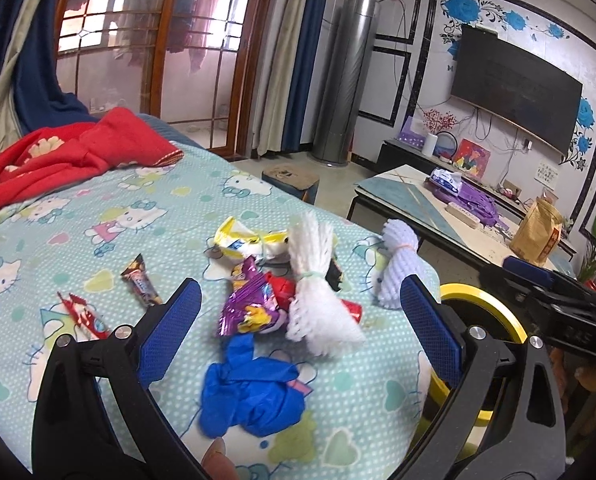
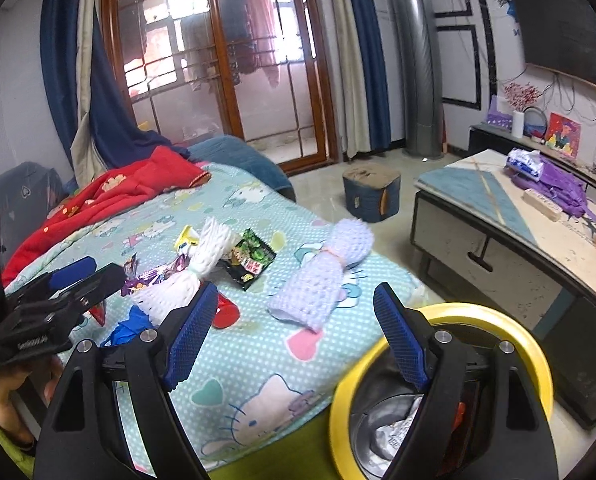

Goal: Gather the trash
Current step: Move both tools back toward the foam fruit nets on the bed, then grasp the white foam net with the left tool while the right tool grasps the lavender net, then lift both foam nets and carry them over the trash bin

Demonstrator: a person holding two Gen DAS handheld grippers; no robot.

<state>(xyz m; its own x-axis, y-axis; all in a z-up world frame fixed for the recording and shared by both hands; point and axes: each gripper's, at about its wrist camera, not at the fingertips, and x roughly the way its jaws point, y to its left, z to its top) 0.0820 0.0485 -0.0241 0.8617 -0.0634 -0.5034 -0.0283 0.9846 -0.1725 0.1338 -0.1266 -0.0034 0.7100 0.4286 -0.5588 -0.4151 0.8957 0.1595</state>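
The left gripper (image 1: 299, 308) has its jaws spread wide with nothing between the blue pads; they hang over the sheet (image 1: 98, 216) without touching any of the litter. In the left wrist view, a blue glove (image 1: 254, 392) lies crumpled at 6 o'clock from the gap, just below it. A purple wrapper (image 1: 250, 304) sits in the middle of the gap, and a white foam net (image 1: 317, 288) lies just at 3 o'clock of that wrapper, overlapping a red wrapper (image 1: 353, 309). At 12 o'clock, further up the sheet, is a yellow wrapper (image 1: 238, 240). A brown wrapper (image 1: 142, 280) lies at 10 o'clock, outside the left pad, and a small red scrap (image 1: 80, 312) lies at 9 o'clock. A lilac foam net (image 1: 397, 264) lies at 2 o'clock, just beyond the right pad.

The right gripper (image 2: 294, 332) is likewise wide open and empty, hovering over the sheet edge. In the right wrist view, the lilac net sits at 12 o'clock from its gap, apart from the pads. A green-black packet (image 2: 252, 258) lies at 11 o'clock, beside the white net. The yellow-rimmed bin (image 2: 529, 356) stands at 4 o'clock, its rim behind the right pad, with crumpled trash already inside. A red blanket (image 2: 110, 196) is heaped at 10 o'clock, well away.
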